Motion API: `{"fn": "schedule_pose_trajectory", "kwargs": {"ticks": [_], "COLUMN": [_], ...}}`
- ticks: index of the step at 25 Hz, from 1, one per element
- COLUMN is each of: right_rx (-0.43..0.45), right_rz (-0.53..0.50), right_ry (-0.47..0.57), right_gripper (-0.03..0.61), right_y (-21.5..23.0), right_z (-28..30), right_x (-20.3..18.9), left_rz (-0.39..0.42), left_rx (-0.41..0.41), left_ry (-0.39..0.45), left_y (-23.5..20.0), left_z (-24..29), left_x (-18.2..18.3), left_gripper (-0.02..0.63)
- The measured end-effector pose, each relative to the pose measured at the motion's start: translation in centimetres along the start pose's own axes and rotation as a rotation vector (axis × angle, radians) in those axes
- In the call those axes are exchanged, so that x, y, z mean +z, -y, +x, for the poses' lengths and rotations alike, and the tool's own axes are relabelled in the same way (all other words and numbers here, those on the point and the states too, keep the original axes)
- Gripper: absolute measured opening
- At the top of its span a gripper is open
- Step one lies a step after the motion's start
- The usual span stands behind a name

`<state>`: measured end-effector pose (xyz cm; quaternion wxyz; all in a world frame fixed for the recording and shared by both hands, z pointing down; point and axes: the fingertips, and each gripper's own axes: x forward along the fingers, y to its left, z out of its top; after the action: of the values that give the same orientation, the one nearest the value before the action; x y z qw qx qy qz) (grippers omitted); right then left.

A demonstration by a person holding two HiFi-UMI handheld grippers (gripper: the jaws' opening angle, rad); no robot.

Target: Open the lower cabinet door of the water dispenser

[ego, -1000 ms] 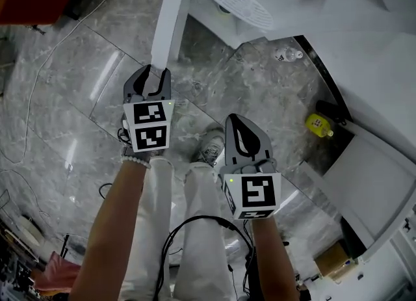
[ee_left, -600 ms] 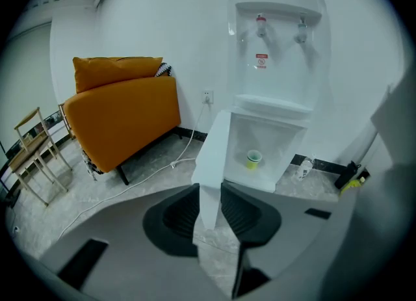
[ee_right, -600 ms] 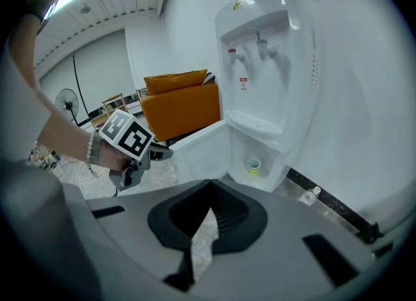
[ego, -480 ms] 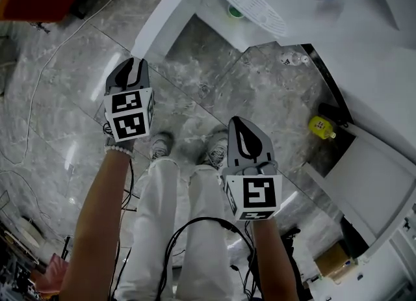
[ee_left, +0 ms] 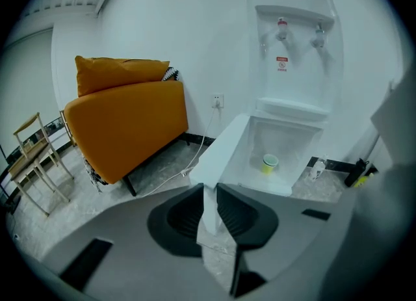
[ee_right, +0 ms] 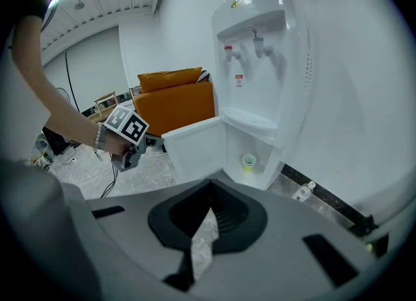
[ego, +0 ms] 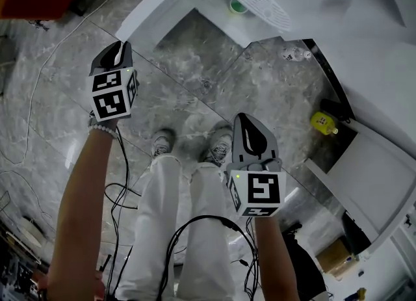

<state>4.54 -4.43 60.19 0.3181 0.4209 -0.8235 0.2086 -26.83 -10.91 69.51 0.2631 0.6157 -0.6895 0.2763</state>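
The white water dispenser (ee_left: 289, 65) (ee_right: 260, 65) stands against the wall with its lower cabinet door (ego: 156, 7) (ee_left: 224, 153) (ee_right: 195, 147) swung wide open. A green-and-yellow cup (ee_left: 270, 162) (ee_right: 249, 161) sits inside the cabinet. My left gripper (ego: 121, 47) (ee_left: 209, 209) is at the door's free edge. Its jaws have just been closing, and the thin white edge is pinched between the pads. The right gripper view shows that gripper (ee_right: 144, 145) beside the door. My right gripper (ego: 242, 119) (ee_right: 209, 212) hangs shut and empty over the floor, apart from the dispenser.
An orange sofa (ee_left: 123, 130) (ee_right: 175, 101) stands left of the dispenser, with wooden chairs (ee_left: 32, 157) beyond it. A clear water bottle (ego: 290, 52) (ee_left: 316, 168) and a yellow bottle (ego: 323, 123) lie by the wall. Cables (ego: 39, 65) run over the marble floor. The person's shoes (ego: 162, 142) are below.
My left gripper has moved left with the door's edge, and the door has swung further open. The right gripper has stayed almost in place.
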Motion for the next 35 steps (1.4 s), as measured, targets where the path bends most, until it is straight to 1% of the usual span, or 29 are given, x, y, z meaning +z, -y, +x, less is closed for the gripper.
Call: {"fn": "schedule_pose_trajectory", "kwargs": {"ticks": [3, 10, 12, 14, 16, 19, 21, 23, 27, 31, 33, 35], "right_rx": [0.006, 0.024, 0.028, 0.033, 0.043, 0.055, 0.062, 0.067, 0.079, 0.079, 0.084, 0.086], "right_rz": [-0.006, -0.025, -0.027, -0.028, -0.035, -0.047, -0.052, -0.059, -0.064, -0.077, -0.079, -0.086], "right_ry": [-0.003, -0.006, -0.002, 0.002, 0.008, 0.015, 0.025, 0.034, 0.047, 0.059, 0.067, 0.08], "right_gripper": [0.003, 0.003, 0.003, 0.003, 0.003, 0.003, 0.003, 0.003, 0.003, 0.003, 0.003, 0.003], "right_y": [-0.2, -0.9, -0.9, -1.0, -1.2, -1.3, -1.4, -1.5, -1.9, -2.4, -2.7, -2.8], "right_z": [0.2, 0.6, 0.6, 0.5, 0.3, -0.1, -0.4, -1.0, -2.1, -3.2, -3.9, -4.5], "right_x": [-0.3, -0.3, -0.1, 0.3, 0.9, 1.9, 2.8, 3.8, 5.9, 8.1, 9.3, 10.5], "left_rz": [0.0, -0.04, -0.037, -0.021, -0.019, -0.012, 0.001, -0.002, -0.014, -0.005, 0.011, 0.044], "left_rx": [0.0, 0.013, 0.011, 0.003, -0.029, -0.105, -0.14, -0.165, -0.212, -0.269, -0.293, -0.318], "left_ry": [-0.001, 0.008, 0.007, 0.005, 0.006, 0.005, 0.006, 0.015, 0.041, 0.08, 0.105, 0.128], "left_y": [-0.7, -0.9, -0.6, -0.1, 0.8, 2.9, 4.2, 5.2, 6.4, 6.9, 6.9, 7.4], "left_z": [0.5, 0.1, -0.6, -1.6, -2.7, -4.6, -6.0, -7.6, -11.0, -14.3, -16.2, -17.8], "left_x": [0.2, 0.3, 0.0, -0.4, -0.8, -1.1, -1.0, -0.5, 1.5, 4.2, 5.7, 7.2], "left_gripper": [0.075, 0.075, 0.064, 0.033, 0.014, 0.014, 0.014, 0.014, 0.014, 0.014, 0.014, 0.014]}}
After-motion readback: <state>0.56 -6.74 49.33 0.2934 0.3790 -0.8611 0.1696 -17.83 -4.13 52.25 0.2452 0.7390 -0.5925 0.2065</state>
